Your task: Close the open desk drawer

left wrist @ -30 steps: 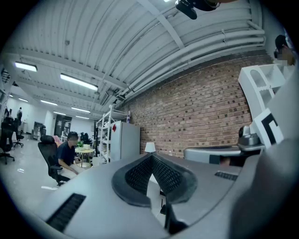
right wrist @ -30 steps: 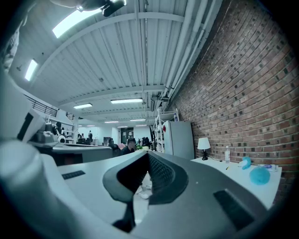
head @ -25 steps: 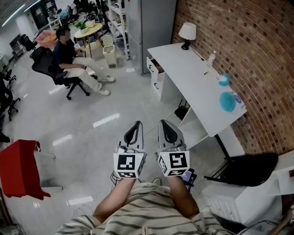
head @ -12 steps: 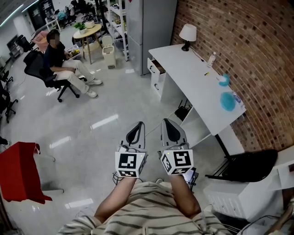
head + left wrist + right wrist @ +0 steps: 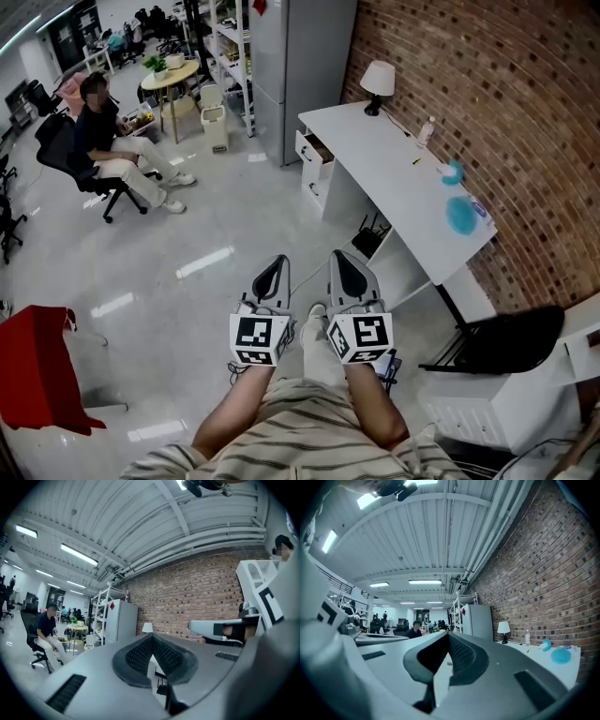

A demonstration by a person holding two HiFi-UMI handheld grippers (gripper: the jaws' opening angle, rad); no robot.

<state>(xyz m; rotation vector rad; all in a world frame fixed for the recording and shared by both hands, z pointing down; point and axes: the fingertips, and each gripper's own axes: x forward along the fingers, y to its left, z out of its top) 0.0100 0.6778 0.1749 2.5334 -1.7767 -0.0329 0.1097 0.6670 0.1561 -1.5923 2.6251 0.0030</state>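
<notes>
The white desk (image 5: 403, 178) stands along the brick wall. Its top drawer (image 5: 315, 148) sticks out open at the desk's far left end, well ahead of me across the floor. My left gripper (image 5: 278, 260) and right gripper (image 5: 336, 255) are held side by side close to my body, both shut and holding nothing. They point toward the desk and are far from the drawer. In the left gripper view the left gripper (image 5: 151, 641) shows its jaws meeting at the tip. The right gripper (image 5: 449, 637) shows the same in the right gripper view.
A lamp (image 5: 378, 80), a bottle (image 5: 427, 131) and blue objects (image 5: 459, 214) sit on the desk. A black chair (image 5: 506, 337) stands at the desk's near end. A grey cabinet (image 5: 305, 56) stands behind the drawer. A seated person (image 5: 103, 141) is far left, a red object (image 5: 33, 366) near left.
The view has shifted forward slightly, and a leg now shows between the grippers. Both grippers stay shut, side by side.
</notes>
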